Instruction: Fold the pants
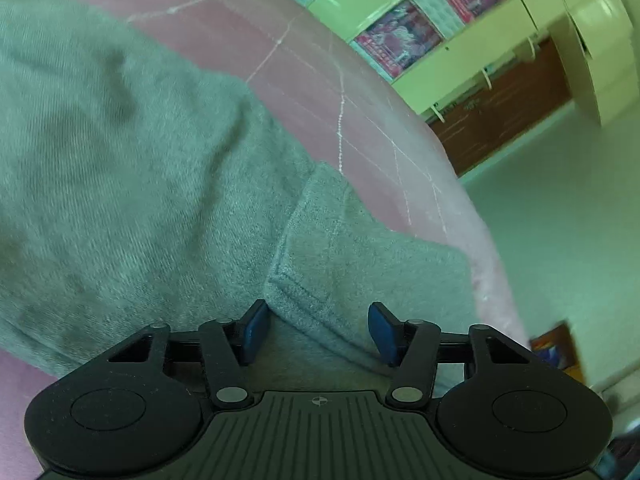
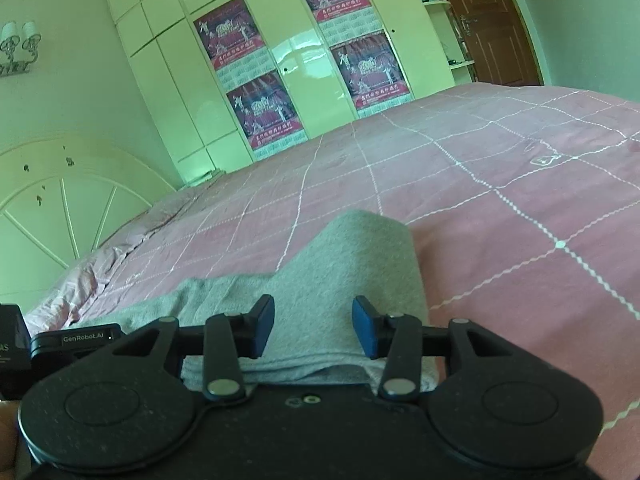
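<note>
The grey pants (image 1: 120, 180) lie spread over a pink checked bedspread (image 1: 320, 80) and fill most of the left wrist view. A stitched hem edge (image 1: 304, 288) sits just ahead of my left gripper (image 1: 318, 330). Its blue pads stand apart over the cloth without squeezing it. In the right wrist view a folded grey part of the pants (image 2: 352, 264) rises in a hump on the bedspread (image 2: 500, 200). My right gripper (image 2: 314, 330) straddles that fold, and its pads are apart with the cloth loose between them.
The bed's edge (image 1: 492, 248) drops to a pale floor (image 1: 560, 220) on the right, where a small box (image 1: 556, 348) stands. A white headboard (image 2: 60, 208) is at the left and a wardrobe with posters (image 2: 288, 64) behind. The other gripper's black body (image 2: 76, 340) shows at the left edge.
</note>
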`<act>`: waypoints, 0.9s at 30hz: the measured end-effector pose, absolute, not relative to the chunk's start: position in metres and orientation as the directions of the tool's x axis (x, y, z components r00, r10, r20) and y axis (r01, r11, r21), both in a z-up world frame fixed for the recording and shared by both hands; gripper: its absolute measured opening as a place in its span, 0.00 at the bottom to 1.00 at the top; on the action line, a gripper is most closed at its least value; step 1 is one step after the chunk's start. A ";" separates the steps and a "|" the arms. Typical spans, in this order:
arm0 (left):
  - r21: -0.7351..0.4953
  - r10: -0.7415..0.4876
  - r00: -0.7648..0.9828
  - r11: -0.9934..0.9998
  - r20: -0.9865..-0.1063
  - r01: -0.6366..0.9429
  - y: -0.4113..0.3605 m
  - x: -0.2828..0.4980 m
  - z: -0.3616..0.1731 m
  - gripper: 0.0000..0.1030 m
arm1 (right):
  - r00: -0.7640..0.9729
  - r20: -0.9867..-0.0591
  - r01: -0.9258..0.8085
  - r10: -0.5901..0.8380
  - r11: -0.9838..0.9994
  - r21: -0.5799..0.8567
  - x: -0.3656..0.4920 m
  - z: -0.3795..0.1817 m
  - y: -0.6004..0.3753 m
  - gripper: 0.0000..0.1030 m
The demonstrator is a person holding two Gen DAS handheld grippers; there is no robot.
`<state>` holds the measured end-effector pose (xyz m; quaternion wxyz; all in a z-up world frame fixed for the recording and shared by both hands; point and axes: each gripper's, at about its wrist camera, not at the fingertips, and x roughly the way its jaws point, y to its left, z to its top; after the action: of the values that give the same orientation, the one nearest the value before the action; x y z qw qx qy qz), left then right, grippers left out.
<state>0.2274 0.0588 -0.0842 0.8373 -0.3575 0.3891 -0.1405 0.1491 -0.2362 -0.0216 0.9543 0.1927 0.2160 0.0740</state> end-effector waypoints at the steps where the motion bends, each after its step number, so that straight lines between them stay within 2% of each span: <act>1: -0.752 -0.542 0.657 0.656 -0.524 -0.057 0.062 0.229 -0.089 0.54 | 0.899 -0.379 -0.049 0.218 0.911 0.409 0.149 -0.022 -0.240 0.35; 2: -0.782 -0.558 0.658 0.619 -0.505 -0.075 0.064 0.231 -0.092 0.52 | 0.901 -0.378 -0.038 0.212 0.908 0.417 0.149 -0.024 -0.243 0.35; 4: -0.806 -0.558 0.664 0.580 -0.497 -0.116 0.068 0.234 -0.100 0.36 | 0.899 -0.387 -0.021 0.203 0.905 0.426 0.150 -0.027 -0.249 0.35; 5: -0.809 -0.554 0.663 0.571 -0.504 -0.137 0.068 0.235 -0.105 0.20 | 0.898 -0.392 -0.016 0.200 0.904 0.427 0.151 -0.029 -0.250 0.35; 6: -0.813 -0.554 0.665 0.564 -0.500 -0.141 0.068 0.235 -0.109 0.18 | 0.897 -0.394 -0.014 0.199 0.905 0.426 0.152 -0.031 -0.251 0.35; 8: -0.814 -0.541 0.695 0.570 -0.474 -0.112 0.066 0.229 -0.106 0.17 | 0.890 -0.417 -0.001 0.186 0.915 0.404 0.157 -0.034 -0.250 0.35; 10: -0.794 -0.498 0.769 0.607 -0.400 -0.021 0.058 0.213 -0.089 0.17 | 0.872 -0.454 0.012 0.182 0.920 0.392 0.163 -0.036 -0.249 0.35; 12: -0.740 -0.446 0.831 0.670 -0.333 0.063 0.057 0.190 -0.064 0.17 | 0.865 -0.465 0.014 0.187 0.918 0.395 0.164 -0.039 -0.249 0.35; 13: -0.717 -0.412 0.848 0.695 -0.332 0.057 0.060 0.179 -0.060 0.17 | 0.857 -0.482 0.017 0.183 0.924 0.382 0.166 -0.041 -0.247 0.35; 14: -0.701 -0.386 0.851 0.712 -0.356 0.030 0.063 0.173 -0.064 0.17 | 0.846 -0.499 0.012 0.187 0.930 0.367 0.168 -0.044 -0.244 0.35; 16: -0.647 -0.341 0.802 0.759 -0.490 -0.073 0.069 0.173 -0.091 0.17 | 0.838 -0.510 -0.004 0.192 0.938 0.346 0.169 -0.047 -0.237 0.36; 17: -0.666 -0.363 0.784 0.742 -0.503 -0.083 0.071 0.174 -0.106 0.18 | 0.839 -0.511 -0.008 0.187 0.943 0.331 0.169 -0.046 -0.234 0.37; 18: -0.684 -0.367 0.800 0.726 -0.474 -0.072 0.073 0.171 -0.109 0.19 | 0.838 -0.513 -0.017 0.186 0.949 0.316 0.168 -0.045 -0.231 0.40; 21: -0.671 -0.358 0.795 0.737 -0.489 -0.081 0.072 0.174 -0.099 0.19 | 0.845 -0.507 -0.030 0.169 0.962 0.271 0.163 -0.039 -0.226 0.40; 24: -0.602 -0.324 0.816 0.798 -0.478 -0.037 0.060 0.176 -0.079 0.19 | 0.890 -0.426 -0.059 0.165 0.967 0.249 0.155 -0.027 -0.222 0.40; 25: -0.581 -0.317 0.801 0.813 -0.508 -0.047 0.057 0.179 -0.080 0.19 | 0.878 -0.451 -0.055 0.163 0.968 0.243 0.160 -0.029 -0.219 0.38; 26: -0.571 -0.318 0.779 0.819 -0.541 -0.062 0.057 0.180 -0.083 0.19 | 0.843 -0.516 -0.035 0.155 0.972 0.234 0.171 -0.037 -0.218 0.38; 27: -0.570 -0.317 0.782 0.820 -0.537 -0.059 0.058 0.179 -0.086 0.20 | 0.805 -0.575 -0.023 0.146 0.976 0.215 0.180 -0.048 -0.215 0.39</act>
<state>0.1795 0.0579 -0.0861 0.8977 -0.2913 0.3226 -0.0721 0.1798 -0.2153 -0.0477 0.9447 0.0990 0.3093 0.0448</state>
